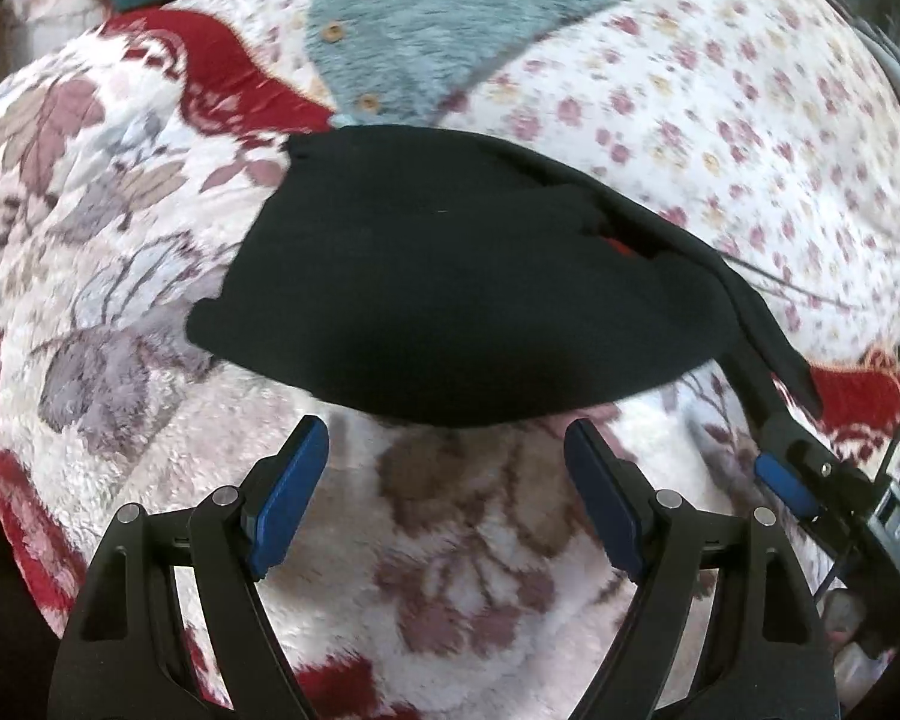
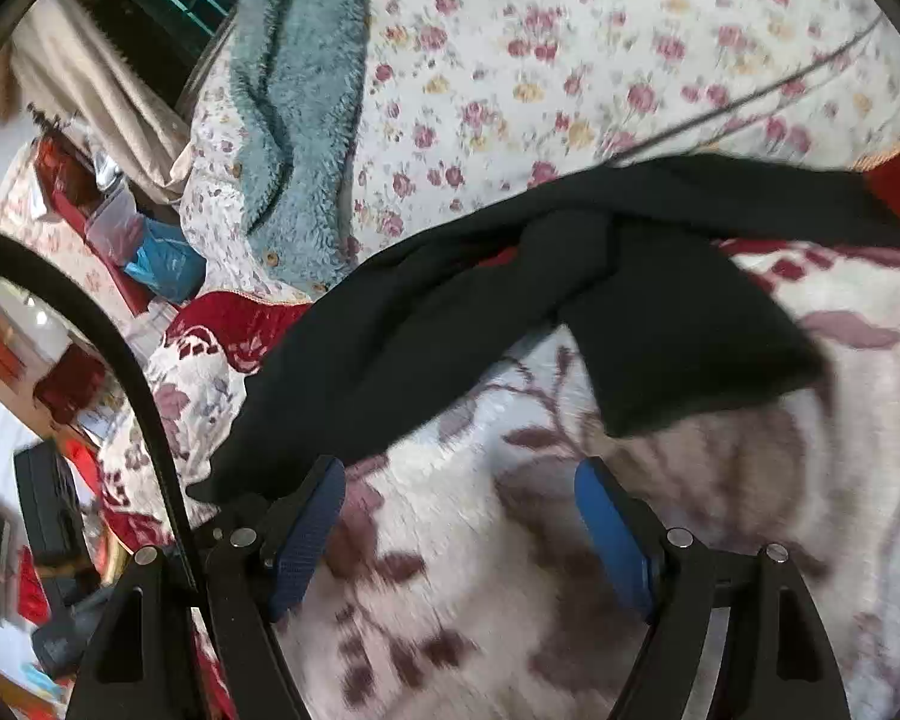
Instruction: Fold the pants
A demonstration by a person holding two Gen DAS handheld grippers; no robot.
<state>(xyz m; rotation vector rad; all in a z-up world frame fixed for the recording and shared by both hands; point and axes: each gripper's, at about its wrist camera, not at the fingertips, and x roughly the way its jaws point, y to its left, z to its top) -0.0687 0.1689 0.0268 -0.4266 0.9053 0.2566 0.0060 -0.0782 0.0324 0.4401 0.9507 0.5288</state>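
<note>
The black pants lie on a bed, on top of a fluffy white blanket with red and mauve flower patterns. In the left wrist view they are a folded, rounded dark bundle in the middle of the blanket, and one narrow strip of them runs toward the right side, where the tip of the other gripper is seen. In the right wrist view the pants are more spread, with one folded part lying across a long band of cloth.

The left gripper has its two blue-padded fingers wide apart and holds nothing; it is just in front of the near edge of the pants, above the blanket. The right gripper is also wide apart, with only blanket between its fingers. The end of the pants lies at its left finger, but I cannot tell if it touches it.

Behind the pants, a blue-grey fleece garment with round buttons lies on a sheet with small flowers.
</note>
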